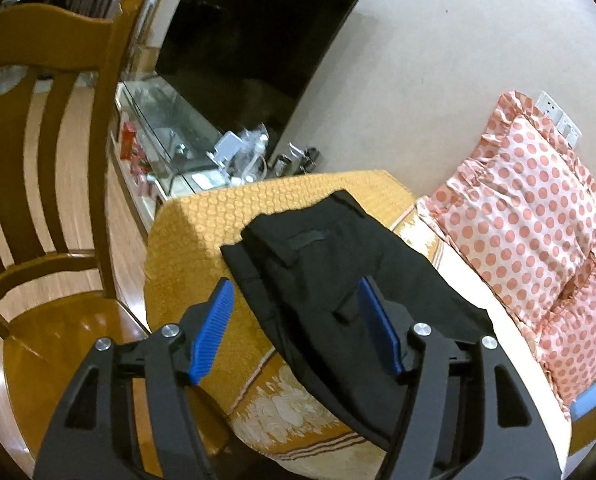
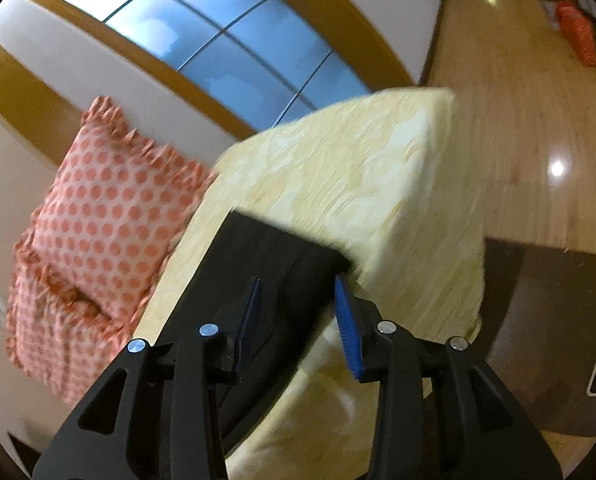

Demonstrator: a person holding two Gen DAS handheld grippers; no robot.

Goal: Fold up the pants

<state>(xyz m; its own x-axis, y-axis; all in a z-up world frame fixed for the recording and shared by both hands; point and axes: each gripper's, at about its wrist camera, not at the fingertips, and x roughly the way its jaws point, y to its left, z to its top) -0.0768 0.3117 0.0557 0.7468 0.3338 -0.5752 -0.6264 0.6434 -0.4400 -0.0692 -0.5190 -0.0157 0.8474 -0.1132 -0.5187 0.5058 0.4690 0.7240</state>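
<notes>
The black pants (image 1: 318, 264) lie folded on a bed with a yellow patterned cover (image 1: 193, 240), the waistband end toward the far edge. My left gripper (image 1: 295, 284) hovers over them, its blue pads (image 1: 213, 332) wide apart with nothing pressed between them. In the right wrist view the other end of the pants (image 2: 273, 264) lies flat on the pale yellow bed (image 2: 358, 168). My right gripper (image 2: 298, 280) stands open above that end; its pads straddle the cloth without pinching it.
A wooden chair (image 1: 57, 160) stands close to the bed's left side. Polka-dot pillows (image 1: 530, 208) (image 2: 97, 208) rest against the wall. A dark TV (image 1: 257, 40) sits above a cluttered glass stand (image 1: 169, 132). Wooden floor (image 2: 538, 120) and a dark piece of furniture (image 2: 538, 320) lie to the right.
</notes>
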